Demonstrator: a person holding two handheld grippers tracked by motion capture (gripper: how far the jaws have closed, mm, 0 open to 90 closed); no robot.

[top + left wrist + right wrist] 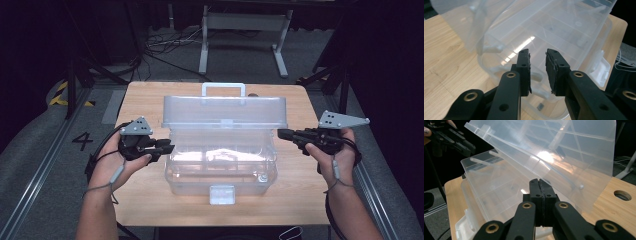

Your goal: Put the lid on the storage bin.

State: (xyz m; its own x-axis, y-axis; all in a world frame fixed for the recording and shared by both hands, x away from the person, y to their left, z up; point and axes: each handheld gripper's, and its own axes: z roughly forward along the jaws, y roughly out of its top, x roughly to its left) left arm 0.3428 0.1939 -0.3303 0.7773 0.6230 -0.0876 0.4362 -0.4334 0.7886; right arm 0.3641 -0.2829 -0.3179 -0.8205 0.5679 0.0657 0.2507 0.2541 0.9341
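A clear plastic storage box (pixel 220 167) with inner dividers stands in the middle of the wooden table (pixel 145 100). Its hinged lid (pixel 225 112) is raised upright at the back, with the carry handle (pixel 223 89) on top. My left gripper (pixel 169 146) hovers at the box's left wall, open, with nothing between its pads (pixel 537 53). My right gripper (pixel 280 133) sits at the box's right side near the lid's lower corner. Its jaws (pixel 539 182) are shut together on nothing, pointing at the lid (pixel 564 147) and the box (pixel 489 182).
The box's white front latch (pixel 222 194) hangs over the near side. A round hole (pixel 622 195) is cut in the table by its far edge. Beyond the table are floor cables (pixel 160 47), a white frame's legs (pixel 240 45) and black stands (pixel 72 75).
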